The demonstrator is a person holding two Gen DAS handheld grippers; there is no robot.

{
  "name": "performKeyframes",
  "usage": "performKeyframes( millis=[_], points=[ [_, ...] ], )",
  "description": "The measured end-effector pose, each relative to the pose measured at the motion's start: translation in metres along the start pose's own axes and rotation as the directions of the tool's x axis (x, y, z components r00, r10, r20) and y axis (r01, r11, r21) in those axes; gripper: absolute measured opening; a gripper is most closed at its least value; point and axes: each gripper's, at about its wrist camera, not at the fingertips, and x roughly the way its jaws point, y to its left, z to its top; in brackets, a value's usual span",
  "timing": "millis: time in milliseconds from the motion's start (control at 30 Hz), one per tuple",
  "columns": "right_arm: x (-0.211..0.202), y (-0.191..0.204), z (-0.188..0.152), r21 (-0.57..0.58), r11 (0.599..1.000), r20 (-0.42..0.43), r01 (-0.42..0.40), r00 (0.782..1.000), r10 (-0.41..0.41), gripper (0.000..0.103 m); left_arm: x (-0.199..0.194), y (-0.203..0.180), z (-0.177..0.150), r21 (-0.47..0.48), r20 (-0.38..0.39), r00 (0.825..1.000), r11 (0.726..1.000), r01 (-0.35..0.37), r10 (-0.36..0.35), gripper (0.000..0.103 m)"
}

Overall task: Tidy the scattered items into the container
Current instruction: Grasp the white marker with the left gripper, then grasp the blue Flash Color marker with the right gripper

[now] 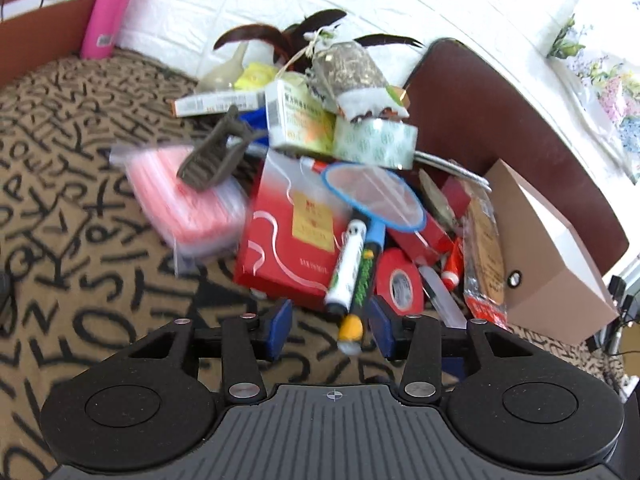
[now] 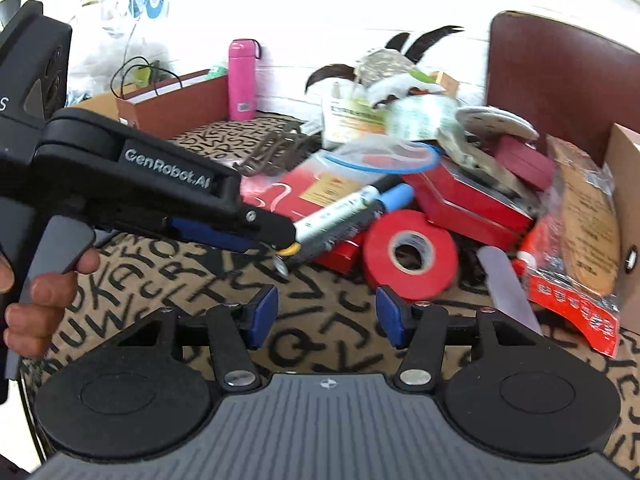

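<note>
Left wrist view: left gripper (image 1: 329, 326) wide around two markers (image 1: 352, 268) — closing could snag the racket (image 1: 374, 196). Right gripper (image 2: 326, 316) wide, empty — red tape (image 2: 410, 254) ahead.

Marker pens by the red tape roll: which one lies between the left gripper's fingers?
The black marker pen with the yellow cap, beside the white-barrelled marker pen; its yellow end sits within the open left gripper.
</note>
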Motion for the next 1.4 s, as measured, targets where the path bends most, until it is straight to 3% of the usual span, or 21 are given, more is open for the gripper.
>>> performKeyframes(
  millis=[100,167,233,300,333,433,500,700,800,867,900,1067,1400],
  points=[
    [0.01,0.005,0.008,0.009,1.0,0.003,-0.012,1.0,0.012,0.06,0.014,-0.008,0.011,0.064,0.003,1.0,0.998,-0.014,0.014,0.047],
    [0.018,0.01,0.011,-0.005,1.0,0.005,-0.011,1.0,0.011,0.06,0.024,-0.012,0.017,0.092,-0.012,1.0,0.996,-0.009,0.01,0.046],
    [0.027,0.013,0.012,-0.015,1.0,-0.008,0.0,1.0,0.0,0.052,0.034,-0.014,0.018,0.111,-0.029,1.0,0.994,-0.004,0.007,0.039],
    [0.035,0.01,0.011,0.002,1.0,-0.029,0.005,1.0,-0.005,0.044,0.04,-0.015,0.018,0.132,-0.047,0.999,0.991,0.002,0.004,0.012],
    [0.038,0.007,0.01,0.018,1.0,-0.039,0.007,0.999,-0.007,0.039,0.041,-0.015,0.018,0.135,-0.053,0.999,0.991,0.006,0.001,0.012],
    [0.038,-0.005,0.005,0.07,0.997,-0.067,0.032,0.997,-0.028,0.028,0.037,-0.015,0.016,0.138,-0.05,0.999,0.99,0.003,0.004,0.013],
    [0.034,-0.014,0.0,0.107,0.993,-0.08,0.038,0.996,-0.03,0.028,0.037,-0.014,0.016,0.132,-0.045,0.999,0.991,0.01,-0.004,0.035],
    [0.033,-0.013,0.004,0.097,0.994,-0.058,0.052,0.997,-0.047,0.03,0.041,-0.022,0.016,0.152,-0.05,0.999,0.988,0.005,0.003,0.034],
    [0.032,-0.009,0.007,0.092,0.995,-0.052,0.034,0.998,-0.029,0.031,0.039,-0.02,0.015,0.148,-0.062,0.998,0.989,0.003,0.006,0.022],
    [0.029,-0.007,0.006,0.088,0.996,-0.047,0.033,0.998,-0.029,0.032,0.036,-0.019,0.013,0.143,-0.064,0.998,0.99,0.002,0.007,0.022],
    [0.028,-0.007,0.007,0.085,0.995,-0.044,0.042,0.998,-0.038,0.032,0.036,-0.019,0.012,0.143,-0.063,0.998,0.99,0.0,0.009,0.028],
    [0.033,-0.006,0.012,0.075,0.993,-0.054,0.088,0.995,-0.084,0.032,0.038,-0.02,0.013,0.14,-0.059,0.998,0.99,0.006,0.003,0.03],
    [0.033,-0.005,0.019,0.069,0.995,-0.036,0.074,0.997,-0.071,0.039,0.035,-0.011,0.016,0.107,-0.033,0.999,0.994,-0.026,0.029,0.028]
  ],
)
